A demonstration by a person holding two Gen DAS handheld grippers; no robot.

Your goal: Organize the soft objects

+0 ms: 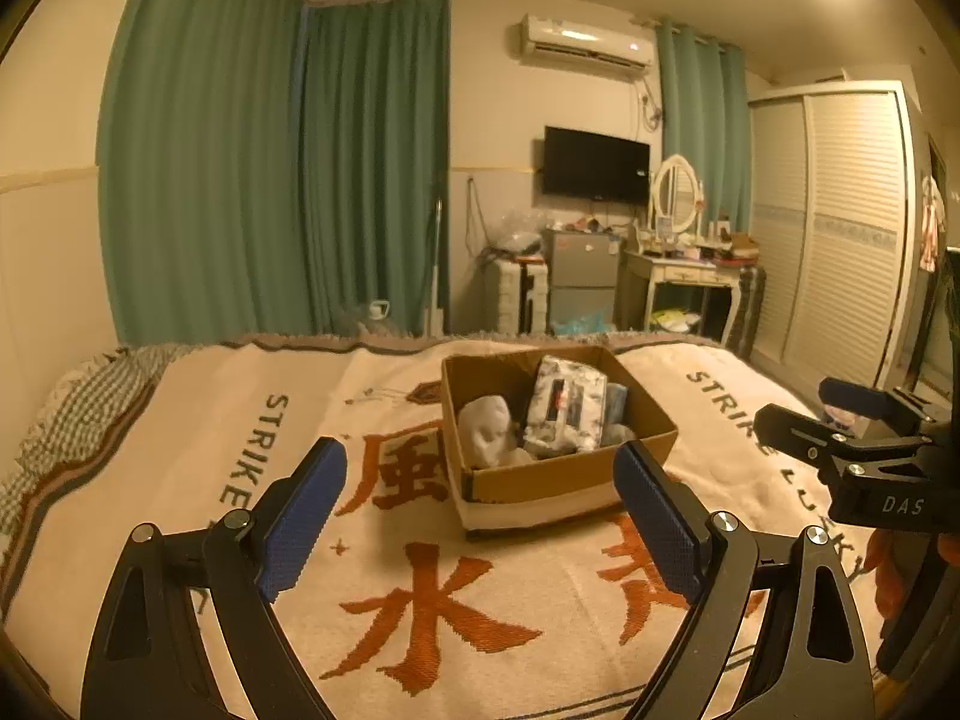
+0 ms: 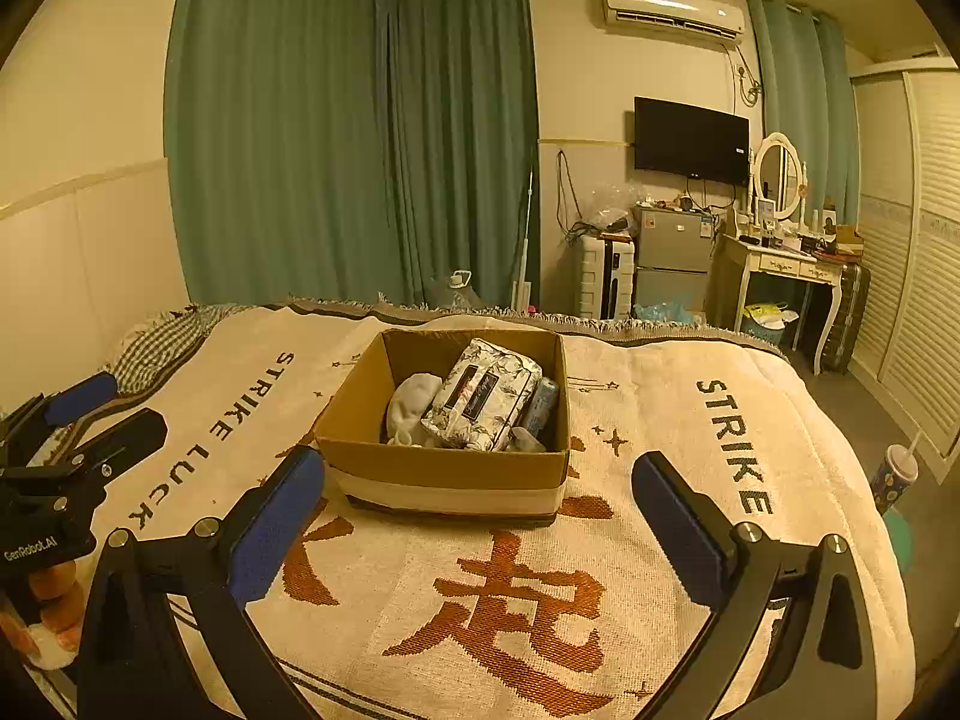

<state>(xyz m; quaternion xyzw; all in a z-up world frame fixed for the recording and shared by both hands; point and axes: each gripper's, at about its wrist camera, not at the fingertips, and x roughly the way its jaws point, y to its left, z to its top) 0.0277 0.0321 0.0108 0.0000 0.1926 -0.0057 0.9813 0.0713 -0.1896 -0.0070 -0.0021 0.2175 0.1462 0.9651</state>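
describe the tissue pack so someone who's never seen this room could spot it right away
On the bed's cream blanket stands an open cardboard box. Inside, the tissue pack leans between a plain white cloth bundle and a small blue packet. It alone has a dark floral print.

Left wrist camera sitting behind my left gripper [image 1: 480, 516], looking forward along spread blue-padded fingers, low over cream woven blanket with orange characters [image 1: 420, 600]. Open brown cardboard box [image 1: 558, 474] lying near, slightly right of centre. Right wrist camera looking same way past my right gripper [image 2: 480, 510], box [image 2: 444, 468] centred. Both sharing box, blanket [image 2: 510, 600], teal curtains, wall-mounted black television. Each catching other gripper at edge.
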